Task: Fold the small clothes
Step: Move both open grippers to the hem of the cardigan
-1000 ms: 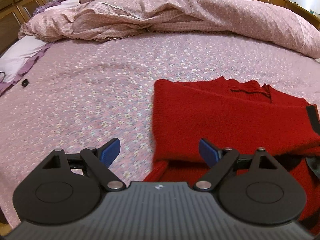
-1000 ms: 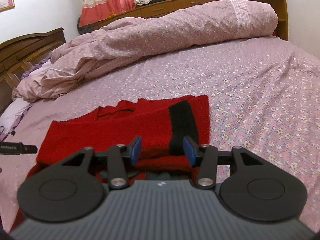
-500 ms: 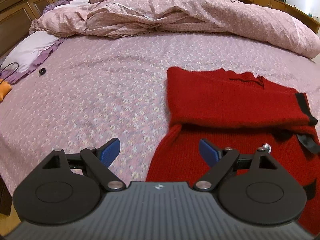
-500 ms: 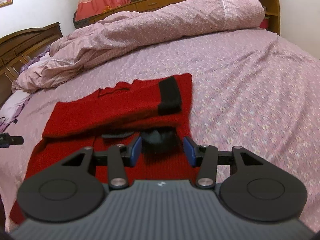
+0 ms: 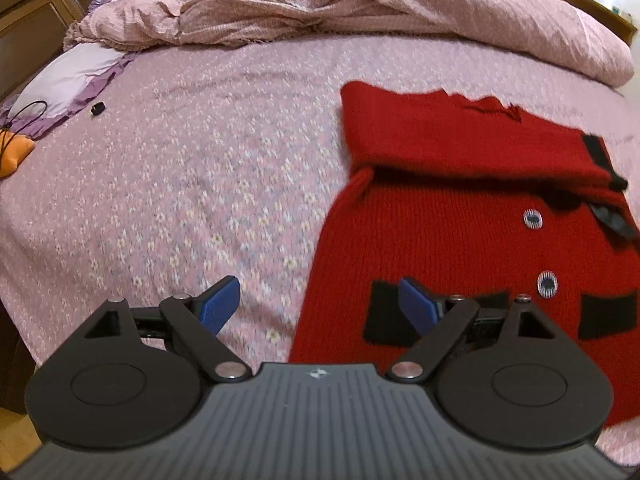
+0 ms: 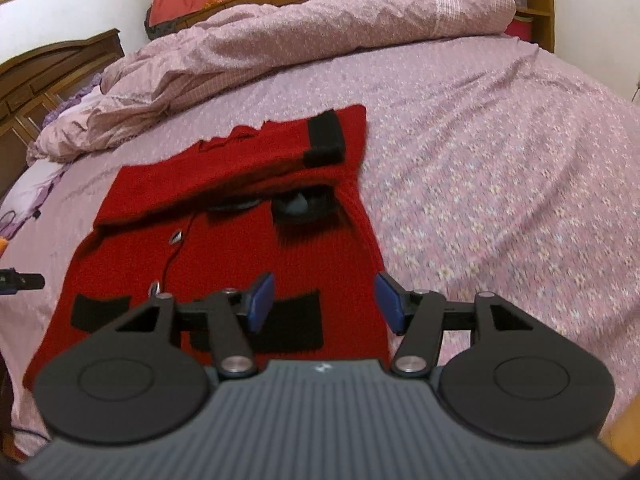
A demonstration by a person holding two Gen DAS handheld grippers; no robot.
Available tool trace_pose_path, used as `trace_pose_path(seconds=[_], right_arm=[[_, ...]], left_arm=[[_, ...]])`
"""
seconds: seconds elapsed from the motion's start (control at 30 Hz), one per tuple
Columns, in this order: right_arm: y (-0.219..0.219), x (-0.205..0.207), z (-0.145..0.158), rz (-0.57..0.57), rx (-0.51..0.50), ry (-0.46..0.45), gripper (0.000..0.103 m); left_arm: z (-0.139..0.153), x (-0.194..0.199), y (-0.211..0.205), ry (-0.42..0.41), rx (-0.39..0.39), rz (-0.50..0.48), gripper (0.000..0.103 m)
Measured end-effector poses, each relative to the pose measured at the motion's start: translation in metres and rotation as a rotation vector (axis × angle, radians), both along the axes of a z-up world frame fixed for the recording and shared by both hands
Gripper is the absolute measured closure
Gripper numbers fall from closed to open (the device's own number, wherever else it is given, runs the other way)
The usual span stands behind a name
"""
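Observation:
A small red knitted cardigan [image 5: 452, 216] with black pockets and buttons lies flat on the pink floral bed sheet [image 5: 200, 184]. Both sleeves are folded across its chest; the top one ends in a black cuff [image 6: 326, 138]. My left gripper [image 5: 318, 306] is open and empty above the cardigan's lower left corner. My right gripper [image 6: 324, 300] is open and empty above the lower right hem, over a black pocket [image 6: 288, 324]. The cardigan also shows in the right wrist view [image 6: 224, 240].
A crumpled pink duvet [image 5: 360, 4] lies across the far side of the bed. A pillow [image 5: 68, 76], a small black object [image 5: 97, 109] and an orange item [image 5: 14, 152] lie at the left. Wooden headboard [image 6: 56, 68] and shelves stand behind.
Both grippers have pulled back toward the cardigan's hem, leaving the sleeves folded across the chest. More of the lower cardigan, pockets and buttons now shows. The right jaws stand wider apart.

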State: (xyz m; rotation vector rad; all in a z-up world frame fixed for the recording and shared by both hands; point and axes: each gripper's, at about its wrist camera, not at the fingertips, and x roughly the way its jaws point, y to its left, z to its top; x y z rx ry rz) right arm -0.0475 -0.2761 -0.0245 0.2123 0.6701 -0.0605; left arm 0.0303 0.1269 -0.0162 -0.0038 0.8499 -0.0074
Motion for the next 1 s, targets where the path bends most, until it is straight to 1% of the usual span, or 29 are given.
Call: trace_pose_path(seconds=[0.23,0.43,0.6,0.67,0.8,0.9,1.0], right_arm=[[0.004,-0.012,-0.009,0.013,-0.028,0.056,0.045],[0.004,-0.016,-0.02,0.022,-0.014,0.109,0.045],[0.006,-0.019,-0.031,0.029,-0.018,0.144,0.046],[0.008,-0.019,-0.033,0.035,-0.04,0.146,0.046],[0.012,-0.019,-0.035,0.053,-0.076,0.156,0.046],[0.013,-0.018,-0.036,0.068,-0.076,0.168,0.043],[0.016,-0.015,-0.036,0.109,-0.083,0.185,0.043]], left_arm=[[-0.024,-0.018,-0.004,0.059,0.016,-0.05,0.013],[-0.048,-0.021,-0.001,0.135,0.012,-0.047,0.013],[-0.059,-0.02,0.001,0.166,0.01,-0.041,0.013],[-0.063,-0.019,0.001,0.179,0.001,-0.042,0.013],[-0.067,-0.017,-0.002,0.182,0.015,-0.054,0.013],[-0.068,-0.016,-0.004,0.18,0.022,-0.067,0.013],[-0.068,-0.016,-0.006,0.178,0.017,-0.092,0.013]])
